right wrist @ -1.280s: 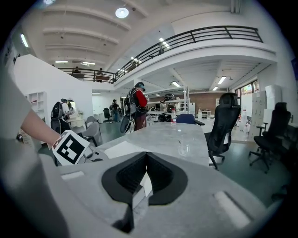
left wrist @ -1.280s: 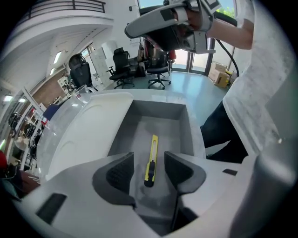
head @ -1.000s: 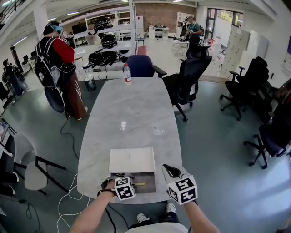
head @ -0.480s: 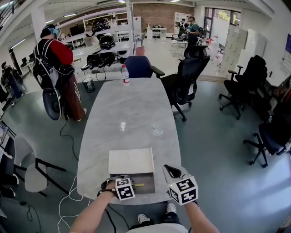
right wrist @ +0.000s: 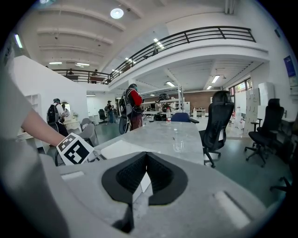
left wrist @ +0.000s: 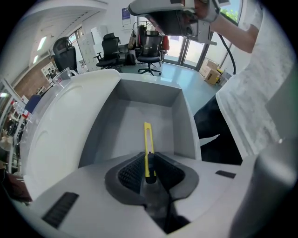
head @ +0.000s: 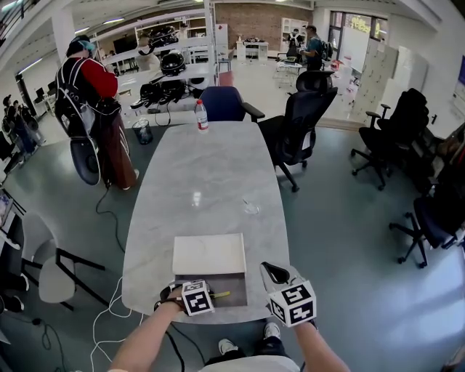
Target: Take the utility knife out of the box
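Two jaws on the left gripper [left wrist: 149,163], just closing in, pinch the near end of the yellow utility knife [left wrist: 148,137] inside the box [left wrist: 186,130] at the surface's [head: 211,174] near edge, right gripper [right wrist: 143,173] jaws together and empty, and so slim a hold could let it swivel or drop on lifting

Bright, even light from ceiling lamps [right wrist: 117,13]; daylight through far windows [head: 360,25]. Soft glare patch on counter [head: 196,197]. Heavy fisheye bending; gripper views black-cornered. Focus mostly sharp.
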The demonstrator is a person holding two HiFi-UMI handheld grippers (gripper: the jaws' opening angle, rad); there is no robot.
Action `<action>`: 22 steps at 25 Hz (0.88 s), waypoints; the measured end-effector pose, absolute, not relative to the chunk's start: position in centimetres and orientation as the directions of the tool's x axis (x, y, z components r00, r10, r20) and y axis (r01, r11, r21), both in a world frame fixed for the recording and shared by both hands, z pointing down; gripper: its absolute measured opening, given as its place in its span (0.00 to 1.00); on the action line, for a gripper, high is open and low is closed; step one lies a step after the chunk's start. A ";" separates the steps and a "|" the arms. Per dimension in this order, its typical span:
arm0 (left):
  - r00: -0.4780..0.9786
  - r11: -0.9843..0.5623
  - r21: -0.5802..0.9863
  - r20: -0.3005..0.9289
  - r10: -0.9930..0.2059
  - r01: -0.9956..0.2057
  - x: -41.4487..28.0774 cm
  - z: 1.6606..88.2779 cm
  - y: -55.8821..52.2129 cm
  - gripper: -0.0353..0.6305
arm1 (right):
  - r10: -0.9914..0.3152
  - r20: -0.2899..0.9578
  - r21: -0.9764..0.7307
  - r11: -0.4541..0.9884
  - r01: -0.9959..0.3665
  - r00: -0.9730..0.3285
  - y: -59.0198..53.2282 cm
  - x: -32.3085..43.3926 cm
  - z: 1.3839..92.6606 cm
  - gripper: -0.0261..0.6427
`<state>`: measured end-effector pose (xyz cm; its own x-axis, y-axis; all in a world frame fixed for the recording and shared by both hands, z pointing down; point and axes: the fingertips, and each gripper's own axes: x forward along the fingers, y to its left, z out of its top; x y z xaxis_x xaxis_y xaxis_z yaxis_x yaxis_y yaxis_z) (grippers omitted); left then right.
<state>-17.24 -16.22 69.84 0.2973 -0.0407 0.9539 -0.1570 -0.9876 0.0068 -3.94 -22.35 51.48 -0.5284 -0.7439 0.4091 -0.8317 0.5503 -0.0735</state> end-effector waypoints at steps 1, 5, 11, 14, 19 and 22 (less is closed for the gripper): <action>0.300 -0.987 0.010 0.953 -0.039 -0.161 -17.3 69.8 -16.2 0.15 | -0.743 0.410 -0.073 0.551 -0.831 -0.529 -22.3 -4.0 51.5 0.05; 0.312 -0.984 0.012 0.949 -0.045 -0.178 -17.3 70.1 -16.1 0.15 | -0.743 0.409 -0.072 0.552 -0.831 -0.529 -22.1 -3.8 51.8 0.05; 0.322 -0.980 -0.005 0.944 -0.071 -0.201 -17.4 69.8 -16.2 0.15 | -0.746 0.405 -0.068 0.552 -0.831 -0.529 -21.9 -3.7 51.4 0.05; 0.350 -0.971 0.003 0.933 -0.083 -0.239 -17.3 69.3 -16.5 0.14 | -0.746 0.403 -0.066 0.555 -0.829 -0.531 -22.1 -3.5 51.3 0.05; 0.398 -0.952 -0.005 0.908 -0.133 -0.308 -17.2 67.7 -16.9 0.14 | -0.742 0.399 -0.070 0.561 -0.825 -0.538 -22.3 -3.4 51.1 0.05; 0.430 -0.942 -0.008 0.888 -0.161 -0.336 -17.1 66.2 -16.7 0.14 | -0.734 0.395 -0.070 0.576 -0.815 -0.553 -22.4 -3.8 50.7 0.05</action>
